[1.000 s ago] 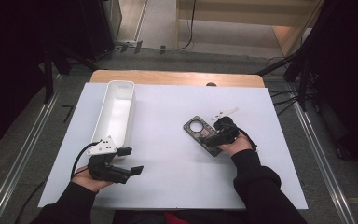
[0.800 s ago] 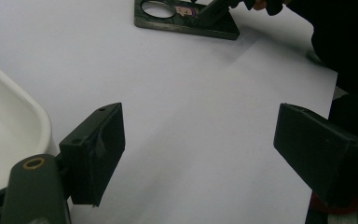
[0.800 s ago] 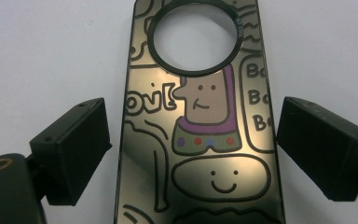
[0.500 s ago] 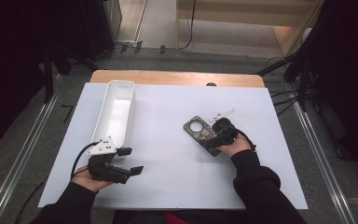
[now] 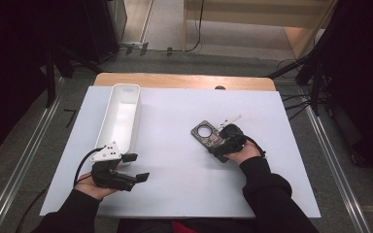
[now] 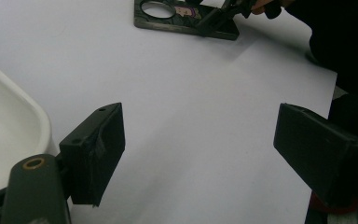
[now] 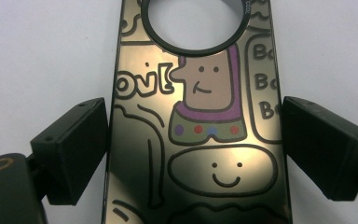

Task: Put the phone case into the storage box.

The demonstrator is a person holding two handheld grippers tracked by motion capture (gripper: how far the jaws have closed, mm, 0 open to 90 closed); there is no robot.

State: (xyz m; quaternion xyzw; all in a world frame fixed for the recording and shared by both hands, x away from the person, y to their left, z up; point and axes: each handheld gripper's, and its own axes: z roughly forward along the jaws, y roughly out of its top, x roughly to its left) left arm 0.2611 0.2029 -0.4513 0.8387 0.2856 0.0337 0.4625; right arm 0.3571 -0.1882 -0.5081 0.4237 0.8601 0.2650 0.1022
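Right hand-held gripper (image 7: 193,154) now lower over phone case (image 7: 198,116), jaws astride.

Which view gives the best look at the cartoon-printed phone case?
The right gripper view: the phone case lies large between the open jaws, drawings and round camera hole sharp. The high view shows it small, partly under the right gripper. The left gripper view catches only its far end at the top edge.

Phone case (image 7: 200,140), glossy dark, cartoon print: "ov" plus bracket-like mark at left, beside purple-collared figure; "B" fragments stacked in framed panel at right edge, rest cut off. Tiny letters on ring rim, unreadable.
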